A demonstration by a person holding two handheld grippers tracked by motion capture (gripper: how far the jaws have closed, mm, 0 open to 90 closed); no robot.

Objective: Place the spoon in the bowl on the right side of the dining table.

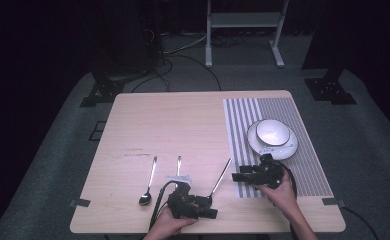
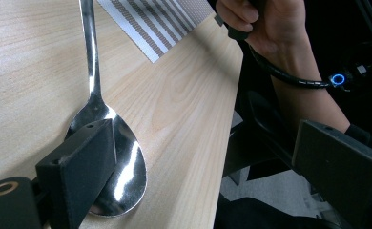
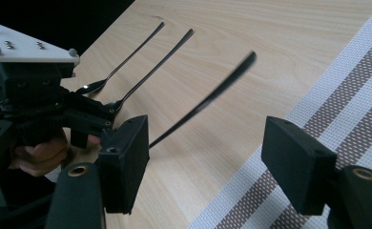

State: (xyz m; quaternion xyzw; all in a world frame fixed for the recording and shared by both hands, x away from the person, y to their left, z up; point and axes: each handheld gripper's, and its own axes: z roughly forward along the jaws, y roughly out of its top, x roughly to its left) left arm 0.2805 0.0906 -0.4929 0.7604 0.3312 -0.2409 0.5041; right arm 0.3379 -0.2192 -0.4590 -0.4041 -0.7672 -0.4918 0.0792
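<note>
A: Spoons lie in a row on the near half of the wooden table (image 1: 183,120), three of them, handles pointing away from us. Which one matters?

B: We judge it is the rightmost spoon (image 1: 220,178). Its long axis runs from a bowl end at the near edge up and to the right, toward the striped placemat (image 1: 303,150).

A: And which of our grippers is nearer?

B: The left gripper (image 1: 210,212). In the left gripper view the spoon's bowl (image 2: 122,162) lies flat on the wood, right at one jaw, with the other jaw well apart out past the table edge. So the jaws stand wide and hold nothing.

A: The right gripper (image 1: 239,176)?

B: It rests on the near left part of the placemat, jaws spread wide, empty, aimed left toward the handle (image 3: 208,98) of that same spoon.

A: And the far right?

B: A white bowl (image 1: 273,131) sits on a white plate (image 1: 288,147) on the placemat, well apart from the spoons.
</note>
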